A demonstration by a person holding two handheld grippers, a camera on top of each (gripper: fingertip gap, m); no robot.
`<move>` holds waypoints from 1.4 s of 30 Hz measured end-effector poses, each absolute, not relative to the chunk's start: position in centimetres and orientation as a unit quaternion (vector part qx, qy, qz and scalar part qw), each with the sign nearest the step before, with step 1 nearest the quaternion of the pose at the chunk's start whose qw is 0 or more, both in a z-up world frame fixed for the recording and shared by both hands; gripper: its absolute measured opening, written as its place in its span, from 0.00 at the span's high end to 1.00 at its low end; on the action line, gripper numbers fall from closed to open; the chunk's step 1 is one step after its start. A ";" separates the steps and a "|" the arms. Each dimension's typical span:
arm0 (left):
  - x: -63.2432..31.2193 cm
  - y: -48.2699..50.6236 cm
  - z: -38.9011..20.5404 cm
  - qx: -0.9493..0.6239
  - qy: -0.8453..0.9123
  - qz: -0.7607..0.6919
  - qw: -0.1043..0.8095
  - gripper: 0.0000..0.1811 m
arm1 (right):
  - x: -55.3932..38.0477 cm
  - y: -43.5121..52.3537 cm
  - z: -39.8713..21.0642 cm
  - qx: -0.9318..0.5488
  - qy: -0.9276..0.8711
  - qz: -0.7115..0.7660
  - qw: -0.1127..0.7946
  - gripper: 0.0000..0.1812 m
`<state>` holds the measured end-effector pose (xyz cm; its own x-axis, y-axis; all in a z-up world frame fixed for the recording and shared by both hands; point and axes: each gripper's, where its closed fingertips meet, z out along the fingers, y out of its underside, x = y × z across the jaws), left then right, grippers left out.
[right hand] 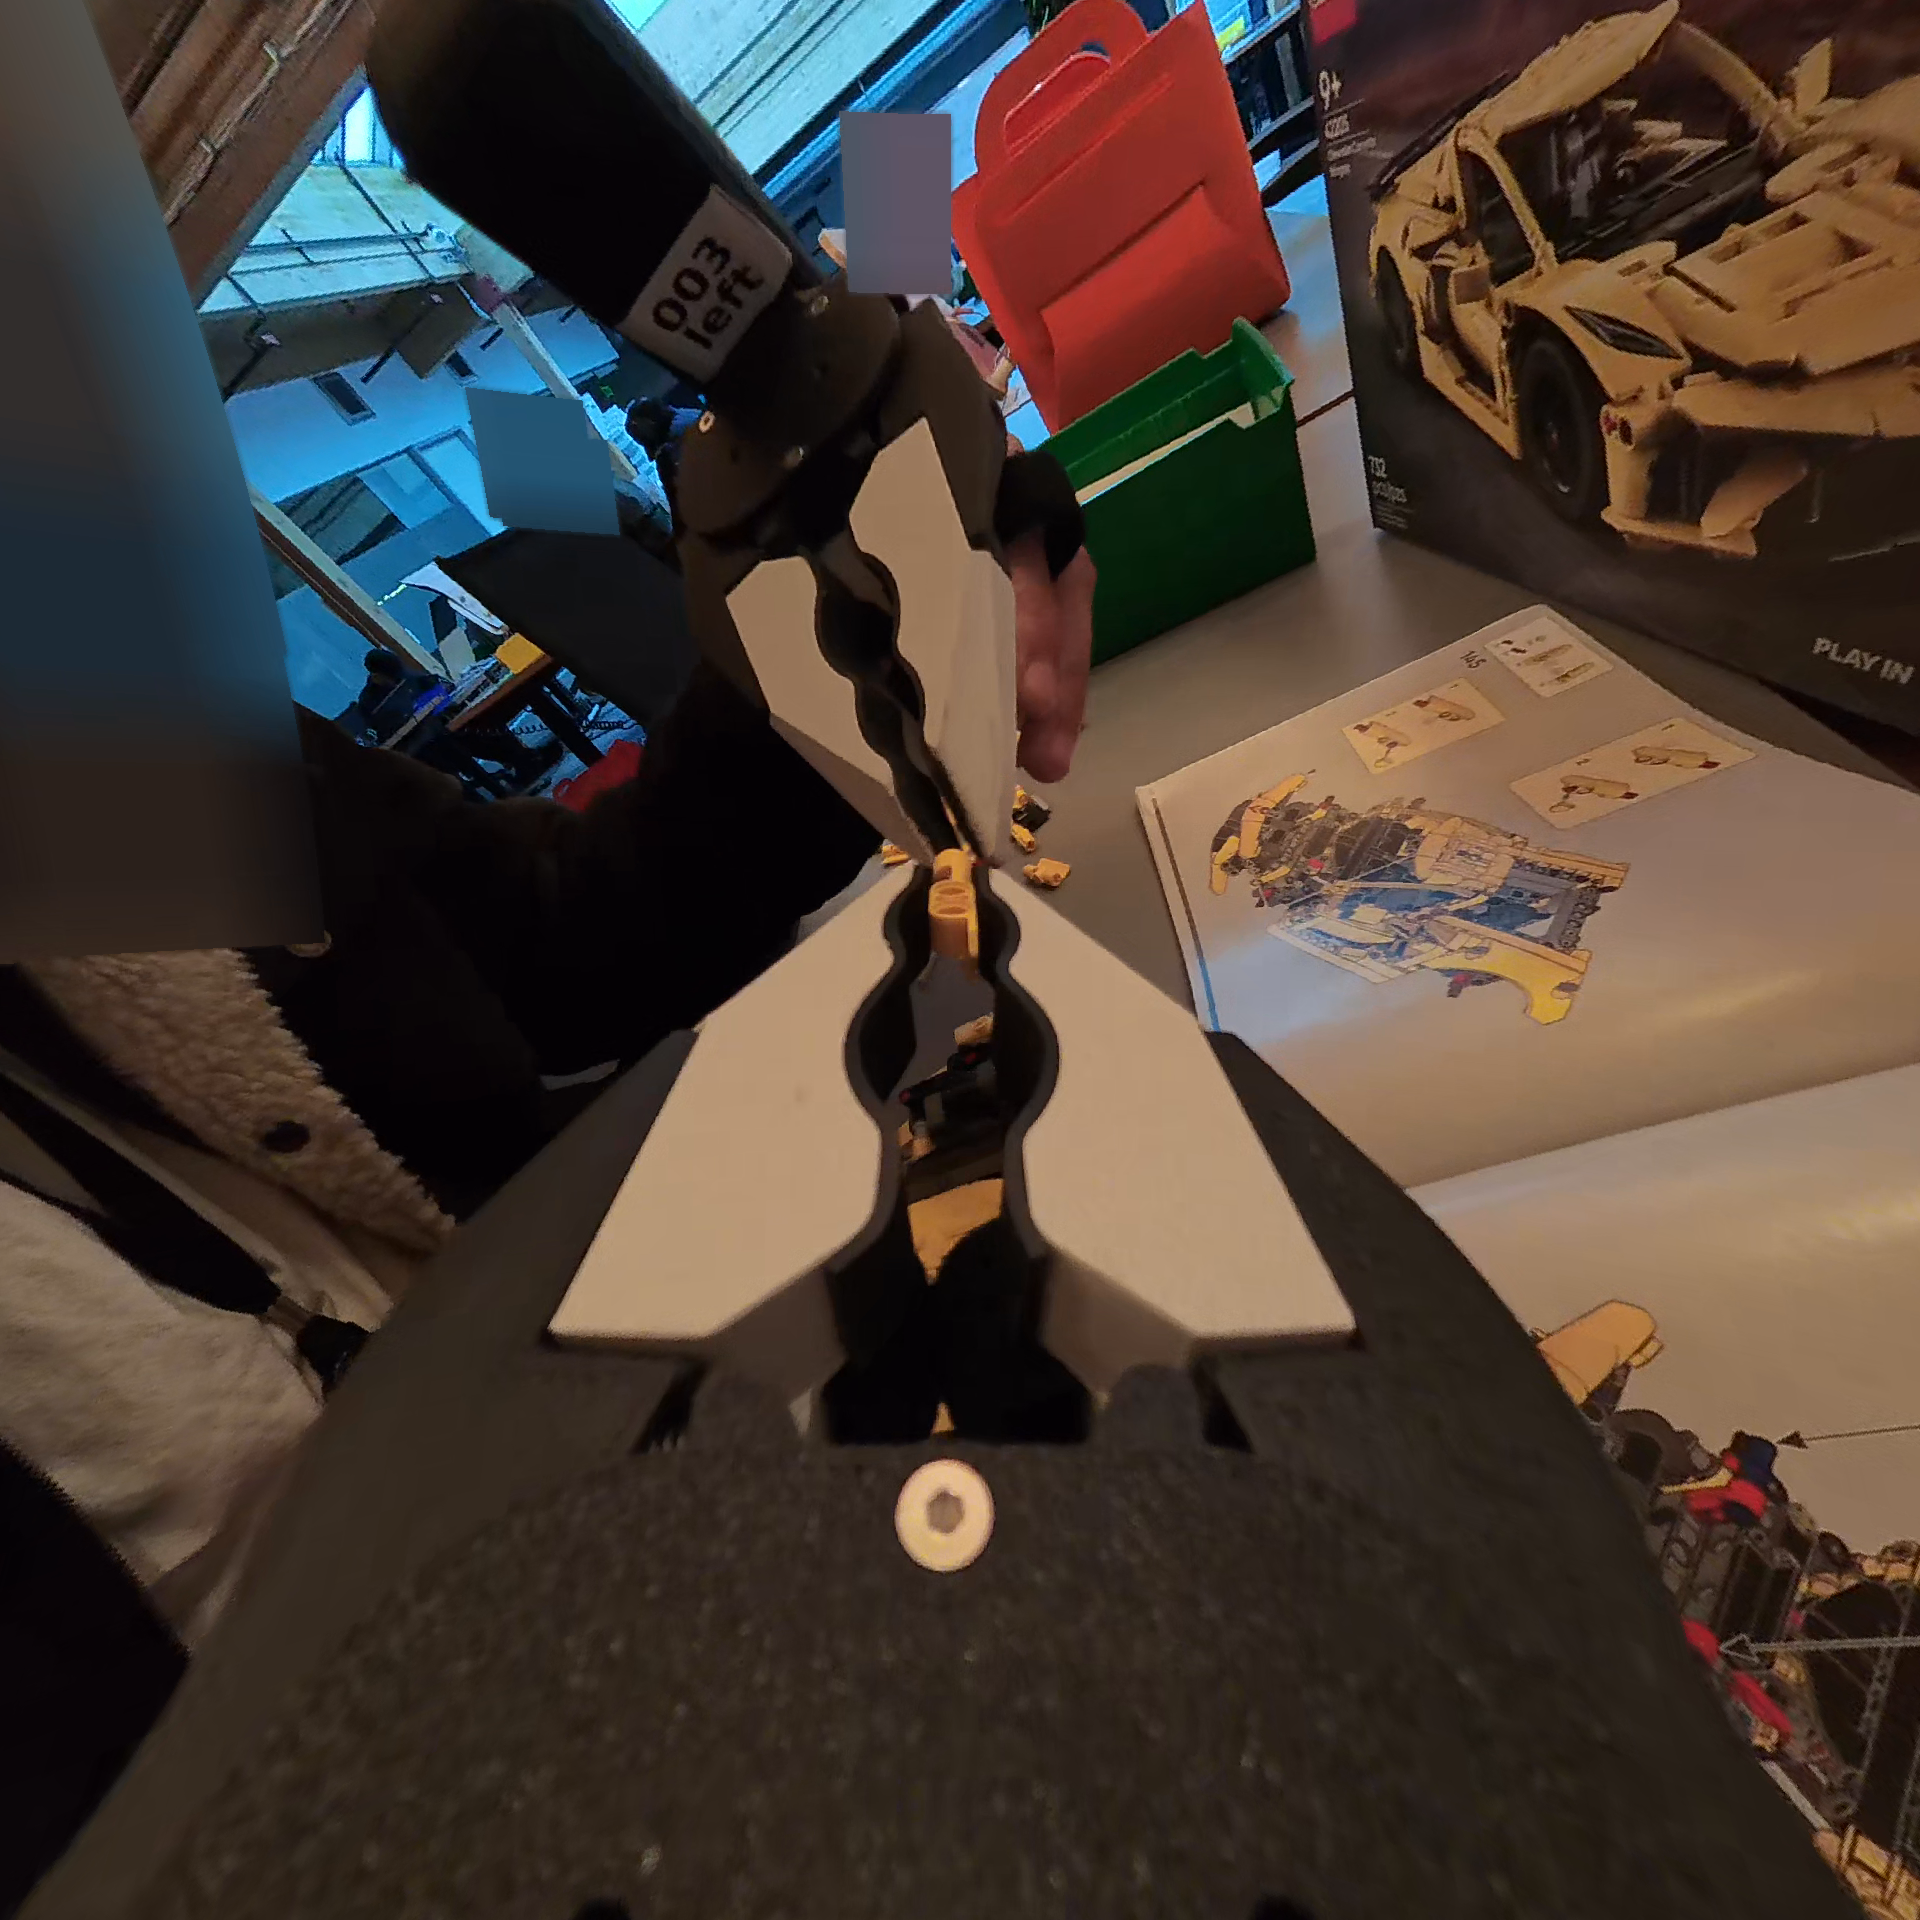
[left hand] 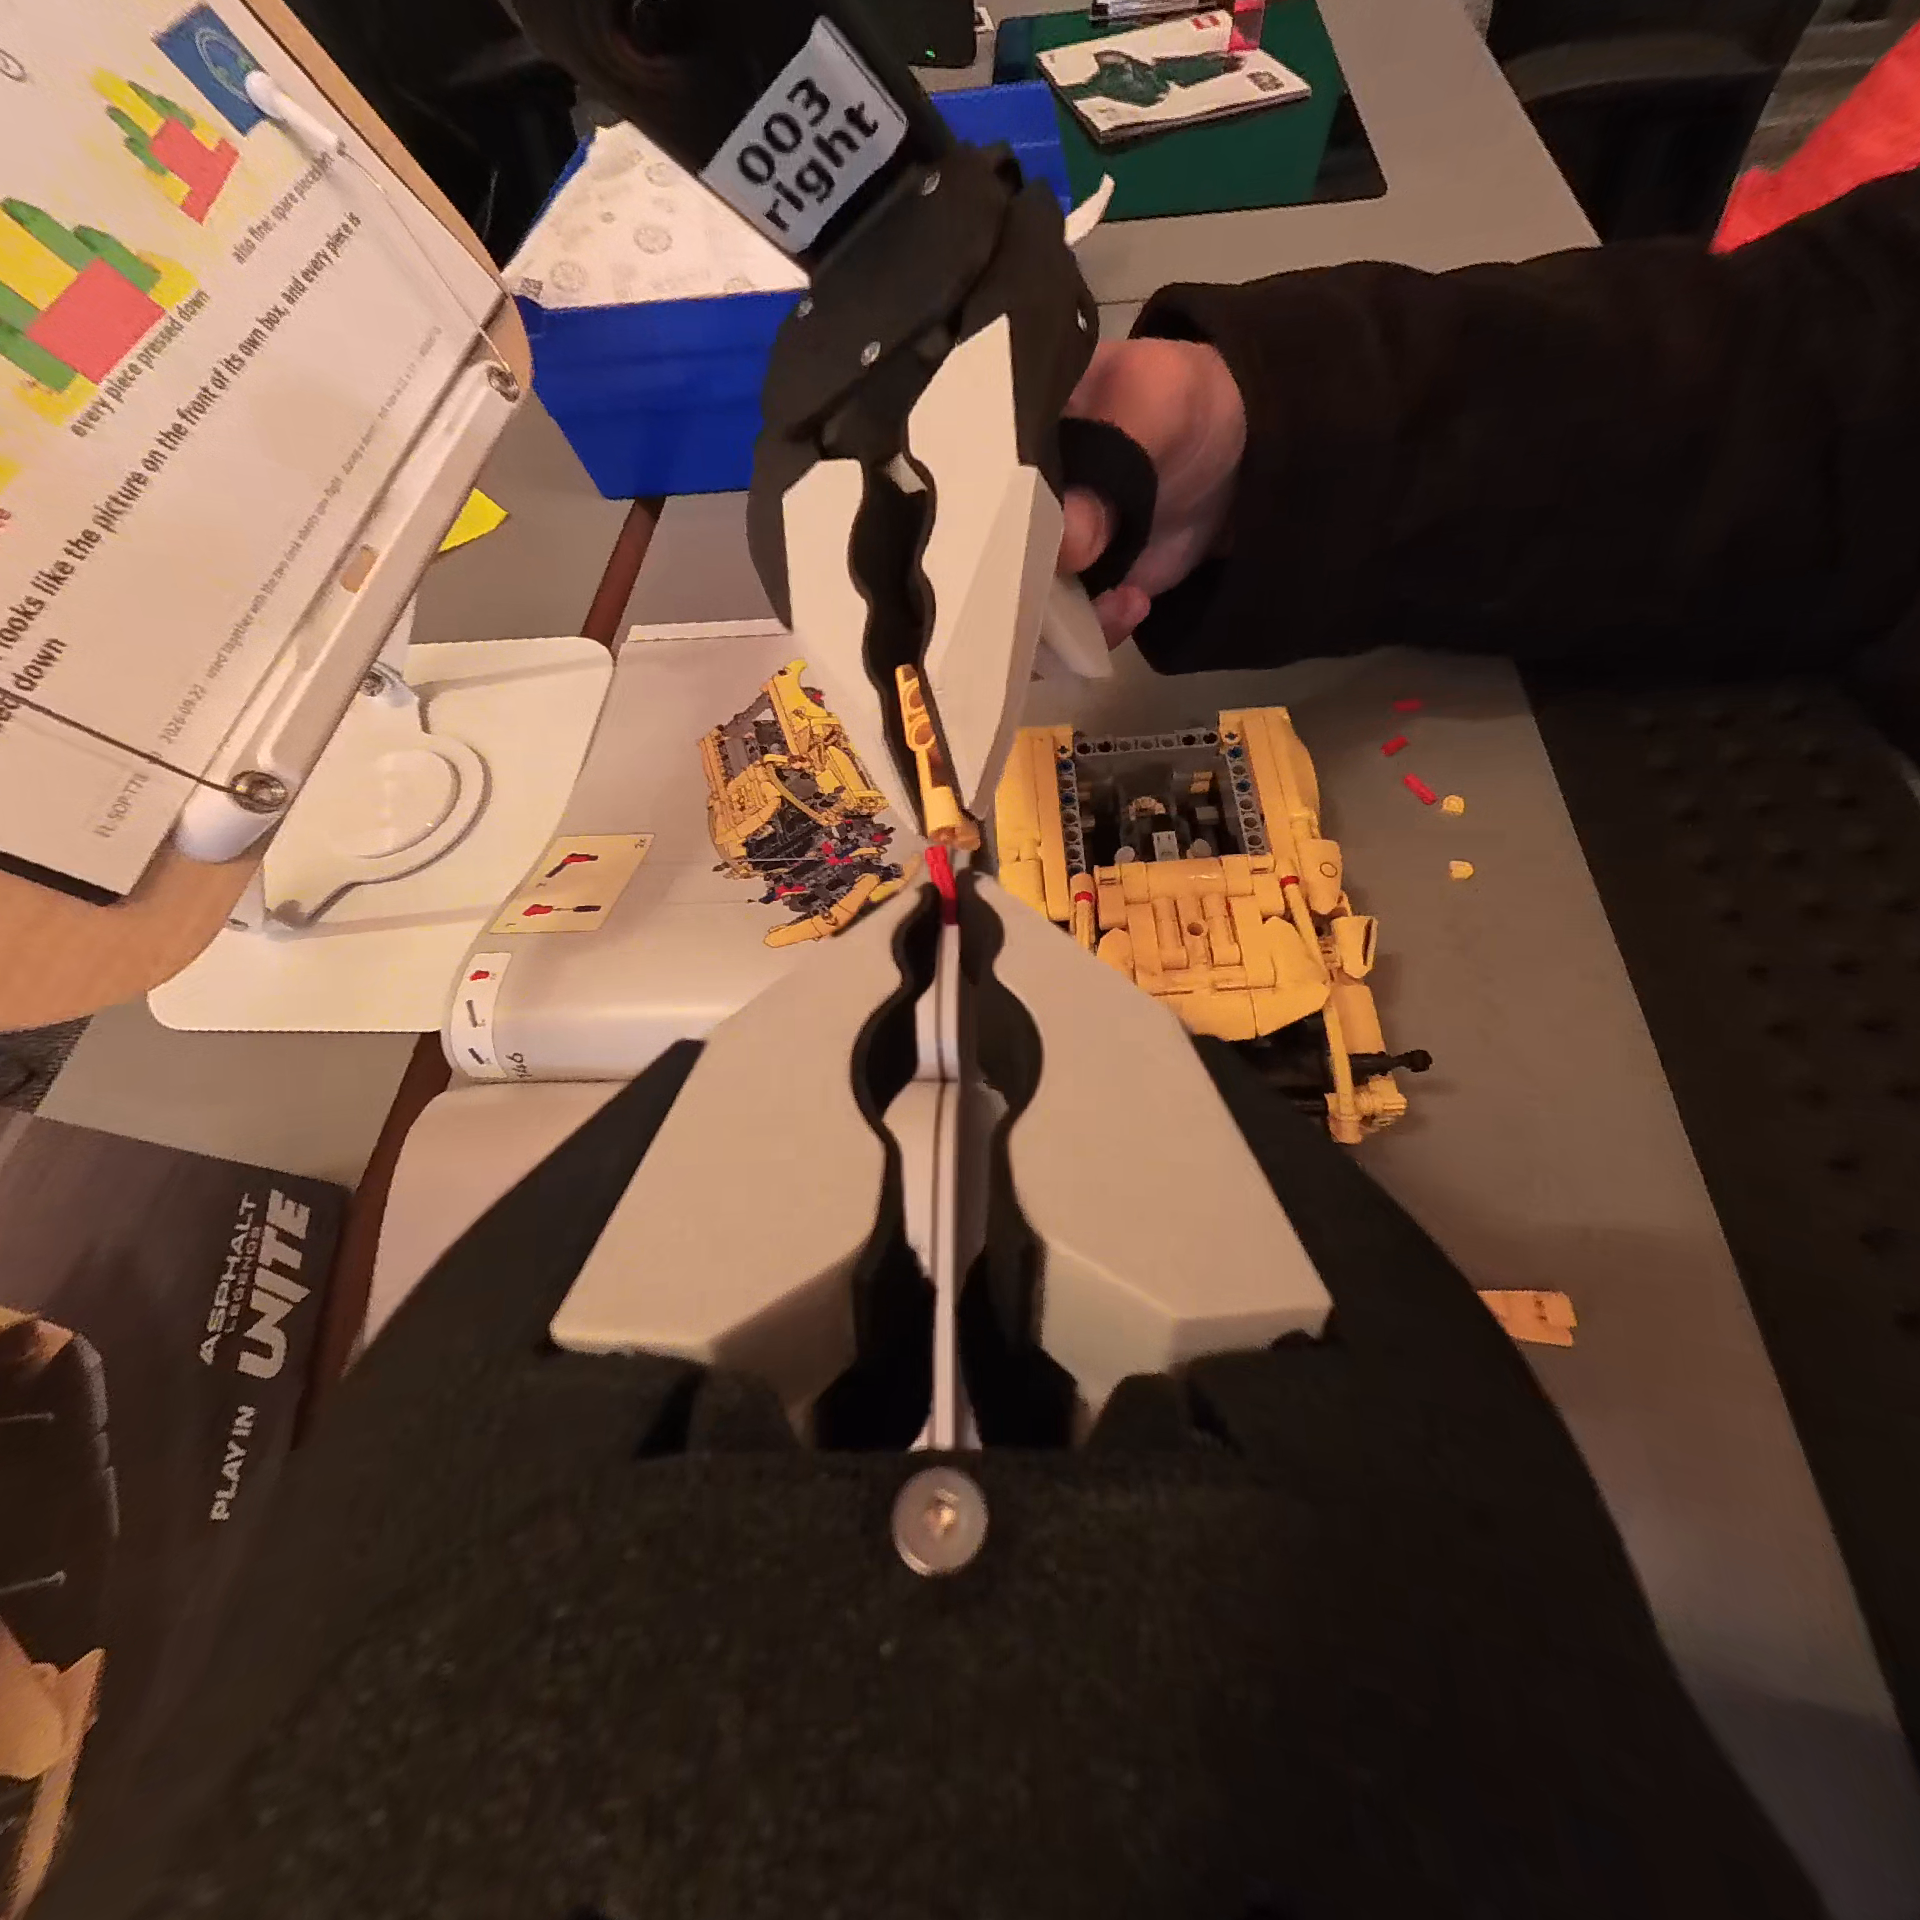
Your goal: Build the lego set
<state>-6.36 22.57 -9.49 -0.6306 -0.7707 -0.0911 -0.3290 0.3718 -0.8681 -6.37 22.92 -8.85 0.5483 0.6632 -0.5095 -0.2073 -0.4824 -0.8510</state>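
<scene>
Yellow beam [left hand: 928,758] clamped in the right tool [left hand: 951,821], which comes down from above; red pin [left hand: 940,871] pinched at the tips of the left tool [left hand: 948,906], jaws nearly closed on it, pin tip touching the beam's lower end. Half-built yellow car [left hand: 1205,883] lies on the grey counter [left hand: 1621,1195] just right of the tools, beside the open instruction book [left hand: 717,831]; loose red and yellow bits [left hand: 1418,787] sit further right; blue bin [left hand: 665,384] behind, car box [right hand: 1621,312] and green bin [right hand: 1195,488] at the far side.
</scene>
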 end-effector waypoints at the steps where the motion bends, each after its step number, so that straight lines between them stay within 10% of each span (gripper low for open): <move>1: -6.5 22.5 -9.5 -0.348 0.791 -0.438 0.248 0.99 | -6.4 22.9 -8.9 -0.737 -0.158 0.446 0.482 0.97; 30: -7.5 21.6 -10.9 -0.315 0.820 -0.431 0.206 0.99 | -7.2 22.1 -11.6 -0.789 -0.205 0.388 0.429 0.97; 42: -9.0 26.8 -3.8 -0.350 0.730 -0.478 0.340 1.00 | -3.9 23.0 -11.0 -0.789 -0.141 0.367 0.472 0.97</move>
<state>-9.00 26.76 -3.85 -0.5236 -0.8365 -0.1613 -0.1872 0.2977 -0.9361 -3.86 22.96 -11.01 0.6917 0.5680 -0.4460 -0.1244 -0.5146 -0.8484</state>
